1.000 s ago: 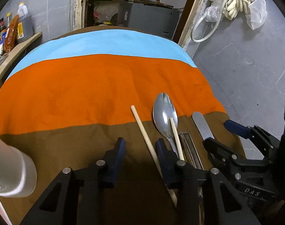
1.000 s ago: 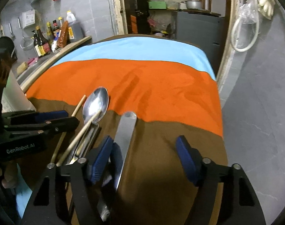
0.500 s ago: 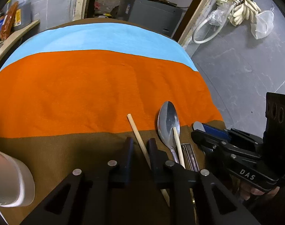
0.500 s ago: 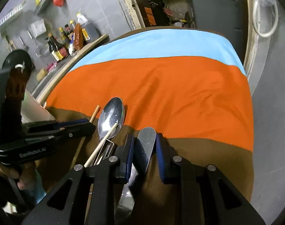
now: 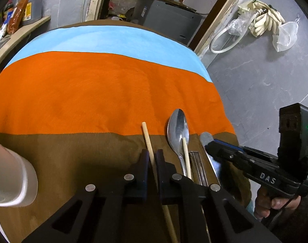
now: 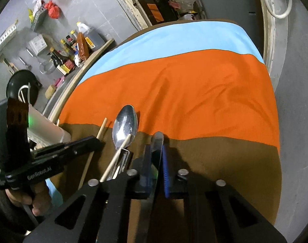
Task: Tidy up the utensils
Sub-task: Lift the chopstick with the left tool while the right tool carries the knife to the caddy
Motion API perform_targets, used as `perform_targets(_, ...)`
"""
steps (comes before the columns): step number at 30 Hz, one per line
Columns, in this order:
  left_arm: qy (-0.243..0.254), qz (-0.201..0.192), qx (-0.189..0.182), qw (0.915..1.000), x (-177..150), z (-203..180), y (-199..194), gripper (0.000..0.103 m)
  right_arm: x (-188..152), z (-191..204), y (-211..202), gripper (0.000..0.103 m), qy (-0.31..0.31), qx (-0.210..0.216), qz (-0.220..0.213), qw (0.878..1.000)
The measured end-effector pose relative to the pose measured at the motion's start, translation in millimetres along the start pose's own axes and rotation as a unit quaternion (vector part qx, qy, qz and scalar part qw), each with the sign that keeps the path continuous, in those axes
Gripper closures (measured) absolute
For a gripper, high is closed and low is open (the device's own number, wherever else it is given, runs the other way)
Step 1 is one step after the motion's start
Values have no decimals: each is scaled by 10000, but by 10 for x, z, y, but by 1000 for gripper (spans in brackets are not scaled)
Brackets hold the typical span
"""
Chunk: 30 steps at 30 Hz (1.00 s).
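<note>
I have the left gripper (image 5: 152, 162) clamped on a light, stiff wooden chopstick (image 5: 147, 139) and the right gripper (image 6: 156, 162) pinching the thin, slippery butter knife (image 6: 157, 141) mid-blade, both lying beside the spoon (image 5: 178, 129) on the cloth-covered tabletop (image 5: 93, 93).

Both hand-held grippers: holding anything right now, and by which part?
Left hand-held gripper is shut on a wooden chopstick, mid-shaft. Right hand-held gripper is shut on the table knife, across its blade near the rounded tip.
</note>
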<state>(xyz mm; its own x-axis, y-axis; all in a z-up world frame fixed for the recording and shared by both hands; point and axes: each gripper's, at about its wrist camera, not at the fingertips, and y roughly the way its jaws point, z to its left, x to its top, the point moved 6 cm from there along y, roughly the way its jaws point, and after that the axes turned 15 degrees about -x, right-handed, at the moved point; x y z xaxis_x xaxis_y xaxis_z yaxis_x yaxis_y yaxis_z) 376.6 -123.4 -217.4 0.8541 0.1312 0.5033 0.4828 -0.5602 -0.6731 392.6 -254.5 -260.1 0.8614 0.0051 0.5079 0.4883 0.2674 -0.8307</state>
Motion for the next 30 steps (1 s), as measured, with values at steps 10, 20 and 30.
perform_targets(10, 128, -81, -63, 9999, -76, -79, -272, 98, -110, 152, -106, 101, -284, -326, 166, 9989)
perform_targets(20, 271, -478, -177, 9983, -93, -141, -746, 98, -153, 275, -600, 102, -9, -727, -499, 9961)
perform_targets(30, 752, -1334, -671, 9859, 96, -284, -1468, 98, -61, 542, -1384, 102, 430, -1136, -1756, 9769)
